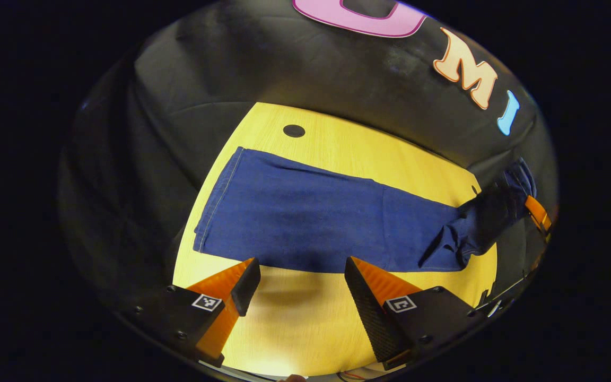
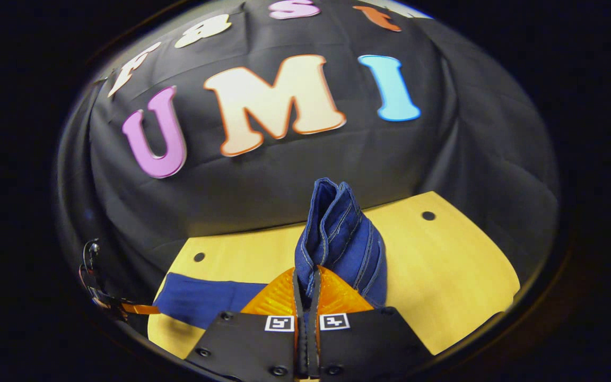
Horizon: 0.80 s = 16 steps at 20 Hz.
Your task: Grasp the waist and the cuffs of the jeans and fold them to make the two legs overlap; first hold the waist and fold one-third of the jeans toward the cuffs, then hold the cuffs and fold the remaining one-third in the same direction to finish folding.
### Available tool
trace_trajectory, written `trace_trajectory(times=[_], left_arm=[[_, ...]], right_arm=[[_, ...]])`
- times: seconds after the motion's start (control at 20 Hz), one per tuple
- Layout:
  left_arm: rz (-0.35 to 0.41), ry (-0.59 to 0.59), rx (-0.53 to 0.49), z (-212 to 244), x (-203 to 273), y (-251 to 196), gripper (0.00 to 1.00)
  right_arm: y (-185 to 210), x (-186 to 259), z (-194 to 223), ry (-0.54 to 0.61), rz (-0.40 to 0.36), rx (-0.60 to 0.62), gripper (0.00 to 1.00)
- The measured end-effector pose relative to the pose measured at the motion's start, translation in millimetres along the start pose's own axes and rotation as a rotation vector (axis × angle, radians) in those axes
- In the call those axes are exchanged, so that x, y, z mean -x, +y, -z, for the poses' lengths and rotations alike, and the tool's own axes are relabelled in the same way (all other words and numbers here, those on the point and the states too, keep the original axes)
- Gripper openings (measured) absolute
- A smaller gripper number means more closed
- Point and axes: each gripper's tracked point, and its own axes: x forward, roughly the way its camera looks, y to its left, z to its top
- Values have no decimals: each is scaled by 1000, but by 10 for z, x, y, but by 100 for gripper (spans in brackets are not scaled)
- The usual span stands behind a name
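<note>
The right tongs (image 2: 306, 289) are clamped on a bunched end of the jeans (image 1: 305, 220), lifted off the counter (image 1: 348, 146), while the left tongs (image 1: 301, 281) hang spread and empty just near the cloth's near edge. The rest of the jeans lies flat across the counter, legs overlapped. With one end unheld, the layers could slide apart or skew when the raised end travels.

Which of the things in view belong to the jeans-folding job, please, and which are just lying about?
Belong to the job:
dark blue denim jeans
left gripper, fingers open
right gripper, fingers shut on the jeans

Just there:
yellow wooden table
round black holes in the tabletop
</note>
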Motion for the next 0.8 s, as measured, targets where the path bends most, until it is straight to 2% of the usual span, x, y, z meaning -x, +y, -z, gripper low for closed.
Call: trace_trajectory(times=[0.05,0.3,0.4,0.55,0.8], left_arm=[[5,1,-5,6,-8,17,96],[18,2,-14,46,-9,92,96],[5,-2,-5,68,3,151,96],[14,-3,28,138,64,206,96],[3,-4,89,124,10,331,96]], right_arm=[[203,-73,168,30,-28,4,1],[963,-509,1152,224,-132,39,3],[1080,-749,1559,293,-134,51,3],[1035,-946,1756,373,-112,78,3],[1029,-1085,2043,392,-81,105,4]])
